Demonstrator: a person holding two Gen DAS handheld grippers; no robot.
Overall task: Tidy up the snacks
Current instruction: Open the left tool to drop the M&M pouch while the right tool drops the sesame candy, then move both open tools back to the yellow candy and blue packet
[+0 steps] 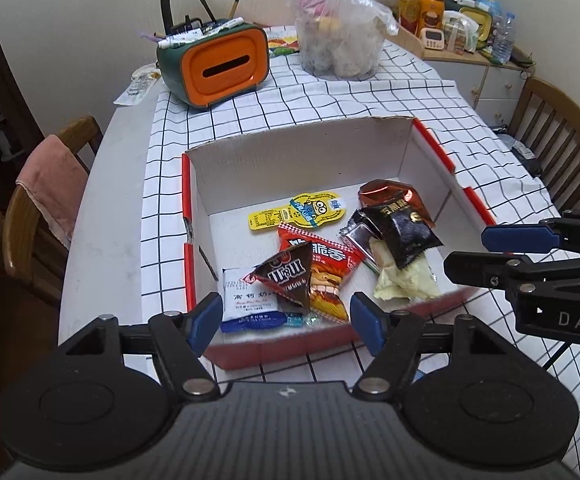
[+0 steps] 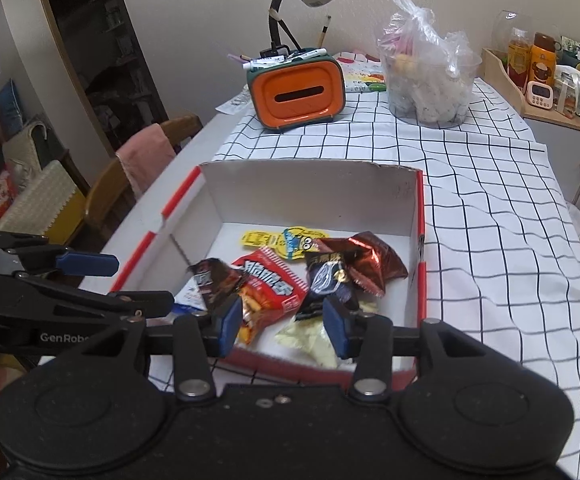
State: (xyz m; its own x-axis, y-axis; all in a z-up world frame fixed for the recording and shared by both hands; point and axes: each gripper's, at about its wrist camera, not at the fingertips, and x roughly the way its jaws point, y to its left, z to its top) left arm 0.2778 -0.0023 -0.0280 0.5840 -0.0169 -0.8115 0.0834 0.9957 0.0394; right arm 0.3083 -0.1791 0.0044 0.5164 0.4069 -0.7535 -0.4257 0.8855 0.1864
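A red and white cardboard box [image 1: 298, 148] [image 2: 310, 188] sits on the checked tablecloth and holds several snack packets: a brown M&M's pouch [image 1: 290, 276] [image 2: 214, 276], a red crisp bag [image 1: 330, 268] [image 2: 270, 288], a black packet [image 1: 406, 236] [image 2: 326, 280], a copper foil packet [image 1: 394, 196] [image 2: 366, 256], a yellow Minion-label snack [image 1: 298, 210] [image 2: 286, 238], a white and blue milk-candy packet [image 1: 250, 308] and a pale yellow packet [image 1: 406, 280] [image 2: 310, 336]. My left gripper [image 1: 286, 324] is open and empty above the box's near edge. My right gripper [image 2: 282, 324] is open and empty over the near edge too.
An orange and green tissue box with pens and a desk lamp [image 1: 218, 64] [image 2: 298, 88] stands at the back. A clear plastic bag of snacks in a tub [image 1: 338, 36] [image 2: 430, 76] is beside it. Wooden chairs [image 1: 42, 200] [image 1: 558, 136] flank the table. A cluttered sideboard [image 2: 562, 76] is at the right.
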